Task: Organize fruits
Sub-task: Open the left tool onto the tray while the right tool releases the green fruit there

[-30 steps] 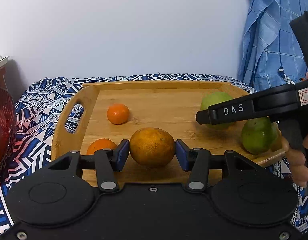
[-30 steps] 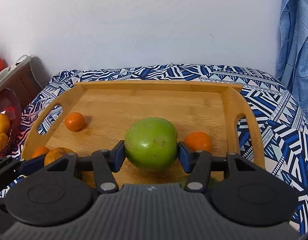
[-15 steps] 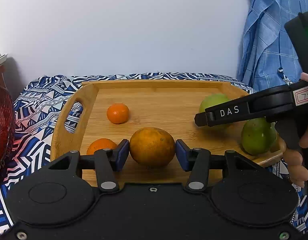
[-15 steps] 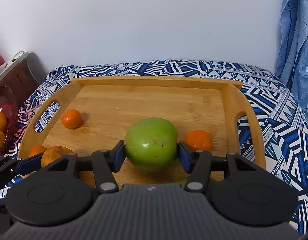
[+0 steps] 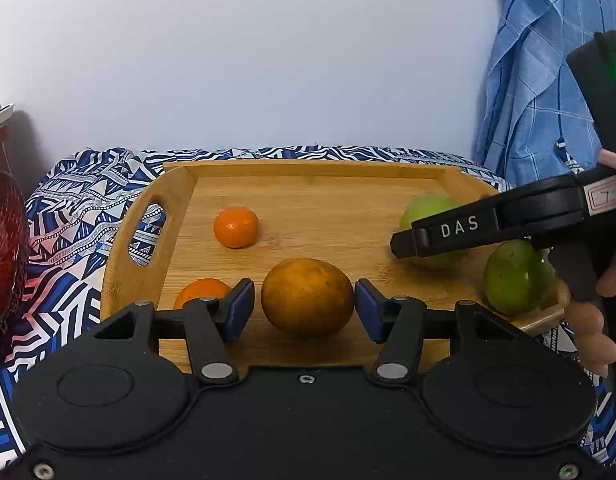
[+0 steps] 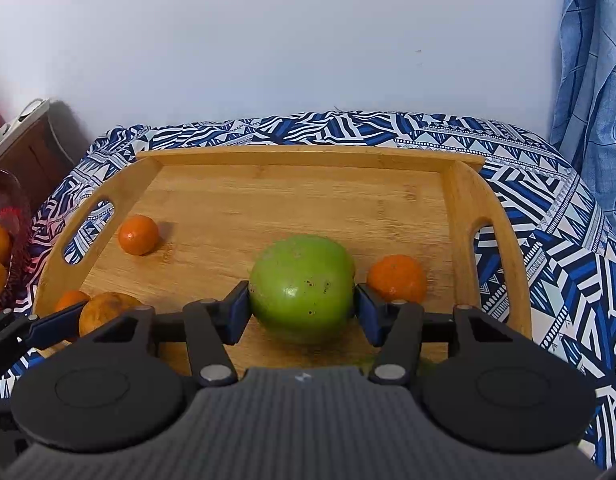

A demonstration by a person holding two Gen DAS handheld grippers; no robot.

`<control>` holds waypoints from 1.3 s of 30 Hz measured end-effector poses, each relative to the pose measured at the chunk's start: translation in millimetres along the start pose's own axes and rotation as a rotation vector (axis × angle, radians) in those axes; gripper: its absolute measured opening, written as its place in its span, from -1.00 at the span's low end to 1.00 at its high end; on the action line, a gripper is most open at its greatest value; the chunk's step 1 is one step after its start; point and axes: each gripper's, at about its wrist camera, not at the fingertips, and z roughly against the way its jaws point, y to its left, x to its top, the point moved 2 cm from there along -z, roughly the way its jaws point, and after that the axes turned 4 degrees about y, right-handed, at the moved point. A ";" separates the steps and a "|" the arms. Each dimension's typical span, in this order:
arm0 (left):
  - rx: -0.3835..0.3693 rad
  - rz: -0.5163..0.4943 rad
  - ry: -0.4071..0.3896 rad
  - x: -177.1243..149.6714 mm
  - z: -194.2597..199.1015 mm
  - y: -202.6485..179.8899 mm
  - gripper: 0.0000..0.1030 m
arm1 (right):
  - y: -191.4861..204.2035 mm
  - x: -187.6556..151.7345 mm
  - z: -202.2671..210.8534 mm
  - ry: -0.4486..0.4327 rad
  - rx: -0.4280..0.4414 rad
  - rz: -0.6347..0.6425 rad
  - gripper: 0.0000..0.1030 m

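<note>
A wooden tray (image 5: 308, 188) lies on a blue patterned cloth. My left gripper (image 5: 304, 308) has its blue pads a little apart from a large dull-orange fruit (image 5: 307, 296) that sits on the tray between them. My right gripper (image 6: 301, 306) is shut on a large green fruit (image 6: 301, 286); it also shows in the left wrist view (image 5: 428, 212) behind the right gripper's finger. A second green fruit (image 5: 516, 276) sits at the tray's near right corner. Small tangerines lie on the tray: one (image 5: 235, 227) at the left, one (image 5: 201, 292) by my left finger, one (image 6: 396, 278) at the right.
A red bowl (image 6: 7, 240) holding orange fruits stands left of the tray. A blue checked cloth (image 5: 540, 92) hangs at the right. A white wall is behind. A person's hand (image 5: 592, 328) holds the right gripper's handle.
My left gripper's pads have opened off the large orange fruit, which now rests on the tray. My right gripper has lifted slightly, still holding the green fruit.
</note>
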 end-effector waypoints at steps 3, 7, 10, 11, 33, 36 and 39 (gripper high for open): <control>-0.005 -0.003 0.001 0.0 0.4 0.0 0.09 | -0.6 -0.1 2.0 -0.003 0.006 -0.007 0.22; -0.005 -0.010 -0.007 0.2 2.2 -1.4 0.21 | -1.9 -0.8 5.4 -0.007 0.006 -0.008 0.23; -0.007 -0.013 -0.012 0.0 4.2 -2.5 0.30 | -3.1 0.1 11.0 -0.023 0.008 -0.010 0.39; -0.007 -0.014 -0.014 0.2 4.6 -2.6 0.34 | -2.8 0.7 13.1 -0.029 0.009 -0.009 0.39; 0.030 -0.014 -0.090 -20.3 80.3 7.4 0.88 | -18.9 -48.0 106.3 -0.232 0.007 0.038 0.70; 0.031 0.008 -0.097 -27.1 90.9 12.7 0.92 | -24.5 -63.6 114.4 -0.244 0.010 0.014 0.73; 0.035 0.031 -0.103 -37.0 99.1 19.4 0.98 | -28.0 -78.4 117.3 -0.245 -0.001 -0.004 0.73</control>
